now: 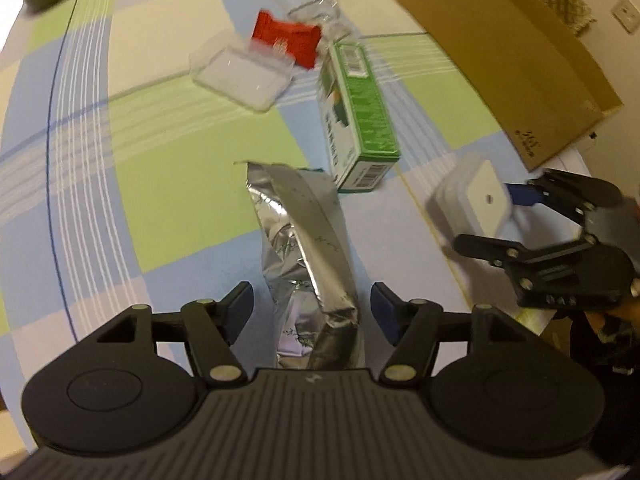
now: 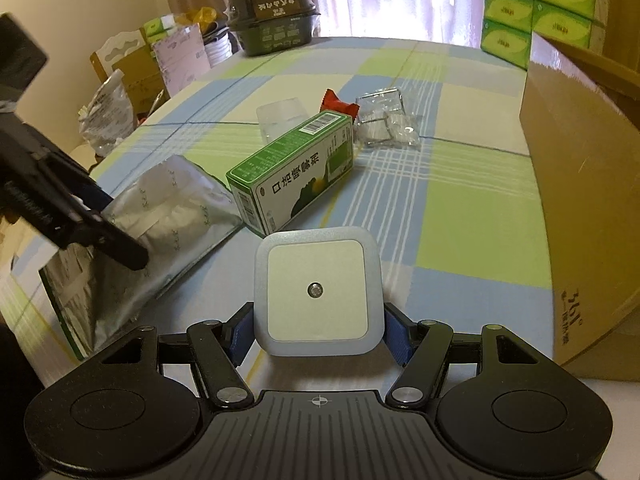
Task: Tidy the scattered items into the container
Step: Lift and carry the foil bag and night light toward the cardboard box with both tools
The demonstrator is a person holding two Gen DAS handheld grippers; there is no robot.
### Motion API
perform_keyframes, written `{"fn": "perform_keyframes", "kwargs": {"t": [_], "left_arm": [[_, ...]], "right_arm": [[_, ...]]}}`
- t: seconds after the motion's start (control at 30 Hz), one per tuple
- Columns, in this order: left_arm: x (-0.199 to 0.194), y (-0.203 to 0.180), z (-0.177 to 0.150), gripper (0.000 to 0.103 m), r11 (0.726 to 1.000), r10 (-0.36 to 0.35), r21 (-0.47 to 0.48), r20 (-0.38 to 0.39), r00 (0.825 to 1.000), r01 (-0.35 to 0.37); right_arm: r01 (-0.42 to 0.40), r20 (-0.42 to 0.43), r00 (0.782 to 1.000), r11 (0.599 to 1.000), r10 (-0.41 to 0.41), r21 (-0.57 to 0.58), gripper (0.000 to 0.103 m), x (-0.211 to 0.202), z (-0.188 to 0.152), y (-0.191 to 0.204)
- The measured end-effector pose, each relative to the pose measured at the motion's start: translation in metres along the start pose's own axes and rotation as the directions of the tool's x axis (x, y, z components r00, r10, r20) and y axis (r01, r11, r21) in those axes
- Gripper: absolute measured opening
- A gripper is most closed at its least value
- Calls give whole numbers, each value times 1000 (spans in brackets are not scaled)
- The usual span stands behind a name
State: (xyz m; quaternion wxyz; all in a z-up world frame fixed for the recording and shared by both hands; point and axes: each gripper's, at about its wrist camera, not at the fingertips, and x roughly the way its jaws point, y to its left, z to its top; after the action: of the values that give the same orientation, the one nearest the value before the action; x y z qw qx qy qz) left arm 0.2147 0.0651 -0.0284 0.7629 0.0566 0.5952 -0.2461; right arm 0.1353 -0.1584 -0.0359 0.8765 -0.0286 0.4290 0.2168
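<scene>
Left gripper (image 1: 312,312): black ribbed body, two round black side housings, black linkage arms on silver pivot pins, blue finger pads (image 1: 384,312). Right gripper (image 2: 319,332): same build, small crosshair mark on the ribbed body, blue pads (image 2: 400,336).

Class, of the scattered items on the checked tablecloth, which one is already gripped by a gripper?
The square white night-light, clamped in the right gripper. The silver foil pouch merely lies between the open left gripper.
</scene>
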Motion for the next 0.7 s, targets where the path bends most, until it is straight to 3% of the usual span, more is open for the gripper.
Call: {"fn": "perform_keyframes", "kwargs": {"t": [0.17, 0.33, 0.7], "left_arm": [[13, 3, 6, 60, 1000, -23, -21, -50, 998, 22], [25, 1, 12, 55, 1000, 5, -17, -92, 996, -6], [23, -12, 8, 41, 999, 36, 42, -86, 996, -32]], "right_arm": [[3, 4, 1000, 1000, -3, -16, 68, 0, -1, -1], [-7, 1, 1000, 1000, 7, -7, 68, 2, 0, -2], [4, -10, 1000, 1000, -4, -13, 68, 7, 1, 1]]}}
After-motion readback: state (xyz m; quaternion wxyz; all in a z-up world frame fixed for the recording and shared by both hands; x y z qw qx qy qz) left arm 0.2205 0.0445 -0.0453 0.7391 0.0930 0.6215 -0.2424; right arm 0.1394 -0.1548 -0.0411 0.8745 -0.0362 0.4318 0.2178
